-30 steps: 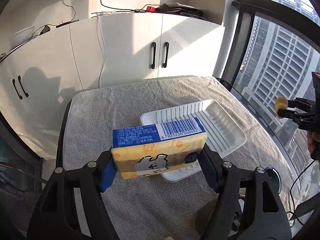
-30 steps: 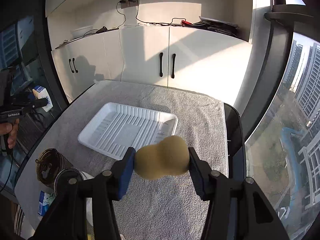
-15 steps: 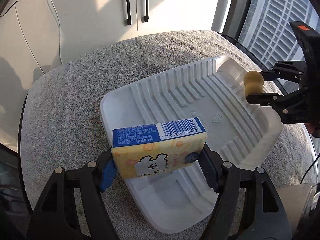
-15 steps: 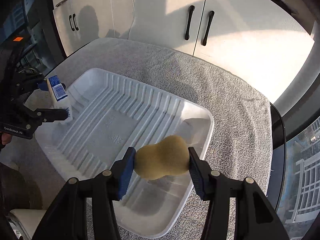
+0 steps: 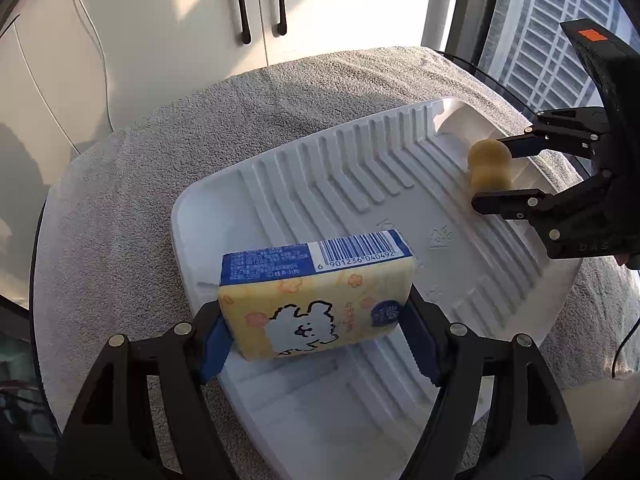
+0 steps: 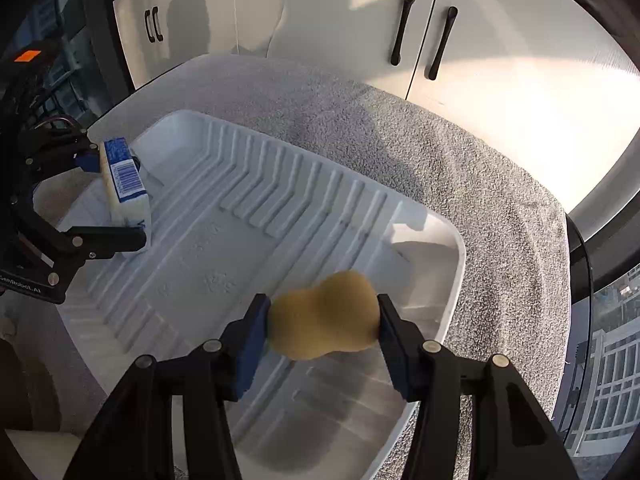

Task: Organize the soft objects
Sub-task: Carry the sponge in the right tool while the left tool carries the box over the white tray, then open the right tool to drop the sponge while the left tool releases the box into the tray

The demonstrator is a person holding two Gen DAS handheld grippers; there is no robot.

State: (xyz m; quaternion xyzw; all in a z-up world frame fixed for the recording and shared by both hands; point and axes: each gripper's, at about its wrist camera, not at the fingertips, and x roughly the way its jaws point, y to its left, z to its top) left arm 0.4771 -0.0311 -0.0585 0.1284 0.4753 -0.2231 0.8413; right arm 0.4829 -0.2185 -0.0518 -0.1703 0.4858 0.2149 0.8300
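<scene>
White ribbed tray (image 5: 256, 184) receives both loads: left tongs (image 5: 316, 330) are opening around the tissue pack (image 5: 316, 304), right tongs (image 6: 320, 328) grip the sponge (image 6: 324, 316), release due next.

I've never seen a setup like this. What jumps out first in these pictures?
Two black tongs hang over a ribbed white tray on a grey towel. The left tongs, just now opening, have a yellow tissue pack with a cartoon animal between them at the tray's near corner. The right tongs pinch a tan gourd-shaped sponge at the opposite end.

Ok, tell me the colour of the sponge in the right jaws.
Tan-yellow sponge, clearest in the right wrist view.
</scene>
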